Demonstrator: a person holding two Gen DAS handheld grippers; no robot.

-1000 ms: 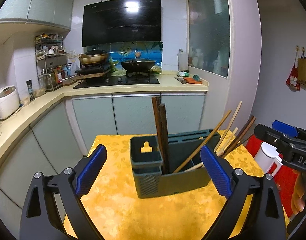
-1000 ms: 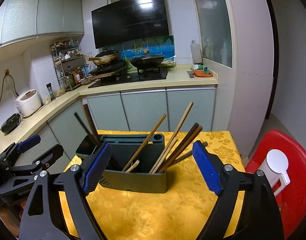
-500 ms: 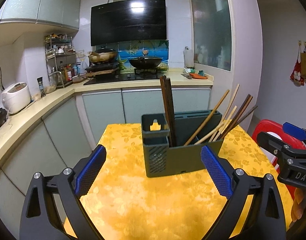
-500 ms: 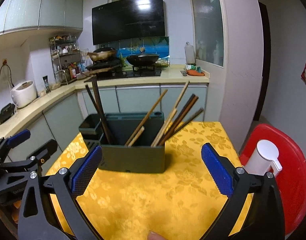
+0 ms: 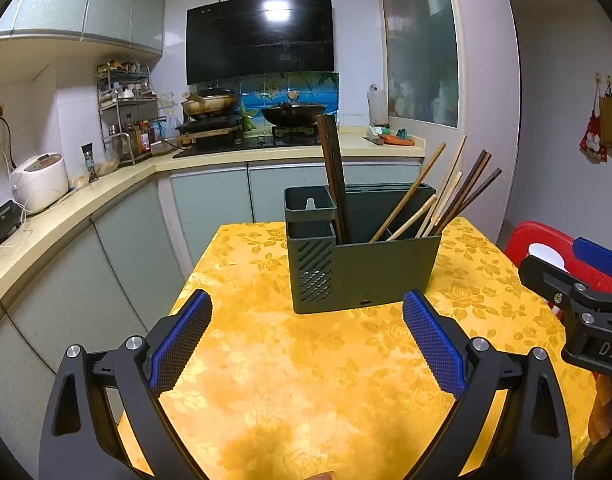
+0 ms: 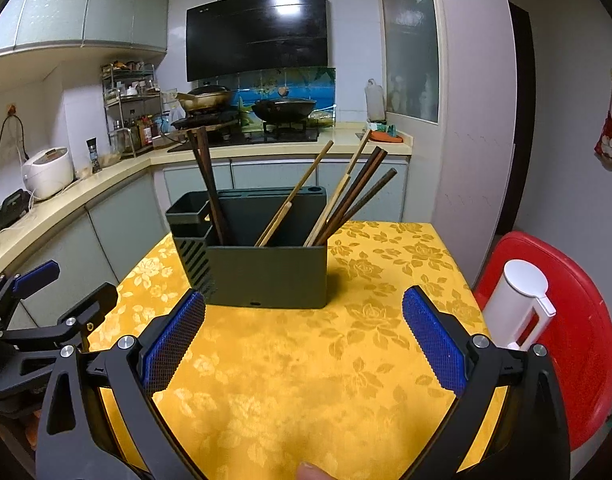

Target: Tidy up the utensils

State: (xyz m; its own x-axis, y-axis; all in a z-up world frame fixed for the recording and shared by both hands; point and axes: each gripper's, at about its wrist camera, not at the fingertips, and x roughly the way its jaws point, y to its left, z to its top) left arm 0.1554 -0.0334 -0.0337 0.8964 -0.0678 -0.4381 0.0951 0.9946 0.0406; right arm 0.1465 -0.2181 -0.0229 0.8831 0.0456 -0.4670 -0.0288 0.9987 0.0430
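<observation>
A dark green utensil holder (image 5: 382,268) (image 6: 265,276) stands on the yellow floral tablecloth (image 5: 306,380) (image 6: 306,380). Two dark chopsticks (image 5: 333,176) (image 6: 207,184) stand nearly upright at its left end. Several light and dark chopsticks (image 5: 438,200) (image 6: 346,200) lean to the right in its wide compartment. My left gripper (image 5: 306,344) is open over the cloth, short of the holder, with nothing between its blue pads. My right gripper (image 6: 303,344) is open too and holds nothing. Each gripper shows at the edge of the other's view.
A red plastic stool (image 6: 578,320) with a white lidded container (image 6: 514,304) stands right of the table. Behind the table are pale cabinets (image 5: 209,208), a counter with a rice cooker (image 5: 39,182), a spice rack (image 5: 123,116) and a stove with pans (image 5: 289,114).
Both grippers have drawn back from the holder and sunk lower, so it looks smaller and farther off. The right gripper's jaws have opened wider.
</observation>
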